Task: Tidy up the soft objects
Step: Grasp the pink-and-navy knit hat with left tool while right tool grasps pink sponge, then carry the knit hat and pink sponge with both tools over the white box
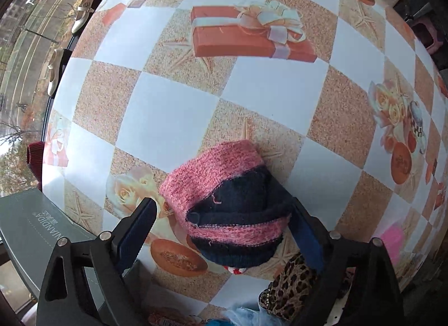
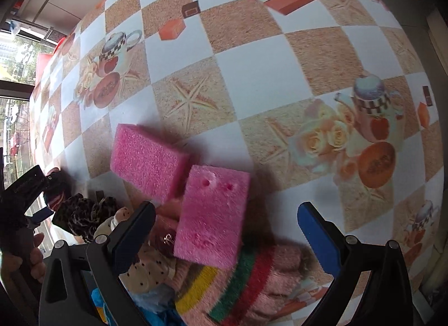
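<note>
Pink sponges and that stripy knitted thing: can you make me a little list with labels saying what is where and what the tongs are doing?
surface: checkered tablecloth printed with gift boxes, roses and starfish
left tongs: open, pointing down around the knitted piece
knitted piece: pink and navy stripes, bunched, lying on the cloth
right tongs: open, nothing gripped
pink sponges: two; far sponge on the cloth, near sponge overlapping its corner, between the tongs
under the near sponge: pink striped fuzzy cloth
also nearby: leopard-print fabric
</note>
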Demonstrator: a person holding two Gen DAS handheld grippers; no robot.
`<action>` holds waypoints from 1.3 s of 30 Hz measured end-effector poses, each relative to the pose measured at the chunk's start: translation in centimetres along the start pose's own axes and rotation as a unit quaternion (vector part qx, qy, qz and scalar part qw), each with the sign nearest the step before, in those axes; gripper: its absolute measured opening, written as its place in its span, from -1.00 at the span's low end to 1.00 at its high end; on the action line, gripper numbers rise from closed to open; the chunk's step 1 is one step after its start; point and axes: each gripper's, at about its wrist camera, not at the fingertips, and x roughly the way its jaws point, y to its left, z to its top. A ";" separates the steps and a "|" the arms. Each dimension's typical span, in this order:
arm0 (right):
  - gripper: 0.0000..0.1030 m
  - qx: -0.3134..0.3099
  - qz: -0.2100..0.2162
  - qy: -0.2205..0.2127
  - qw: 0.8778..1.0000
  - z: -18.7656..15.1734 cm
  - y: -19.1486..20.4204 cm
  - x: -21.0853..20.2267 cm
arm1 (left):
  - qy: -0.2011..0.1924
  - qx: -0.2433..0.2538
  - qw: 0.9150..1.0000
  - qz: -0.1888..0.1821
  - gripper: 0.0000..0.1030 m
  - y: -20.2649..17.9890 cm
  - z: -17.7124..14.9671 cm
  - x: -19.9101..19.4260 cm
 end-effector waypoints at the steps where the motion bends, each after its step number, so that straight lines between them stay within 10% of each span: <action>1: 0.93 -0.002 -0.001 0.003 1.000 0.1 0.2 0.4 | -0.009 -0.003 1.000 -0.008 0.76 0.0 -0.1 -0.1; 8: -0.09 -0.005 0.018 0.027 0.999 0.6 1.2 2.2 | -0.030 0.028 0.999 -0.031 -0.16 -1.2 -0.4 -1.0; 10: -0.09 -0.013 0.033 0.025 0.999 0.7 1.5 2.1 | -0.033 0.042 0.998 -0.031 -0.41 -1.7 -0.7 -1.3; 24: -0.09 0.003 0.074 0.009 0.997 1.2 -1.6 -0.9 | -0.070 0.066 0.994 -0.059 -0.47 -0.7 -2.8 -6.1; 39: -0.09 -0.012 0.069 -0.004 0.998 -3.3 -3.8 -6.4 | -0.107 0.167 0.977 -0.080 -0.47 -3.7 -12.6 -12.8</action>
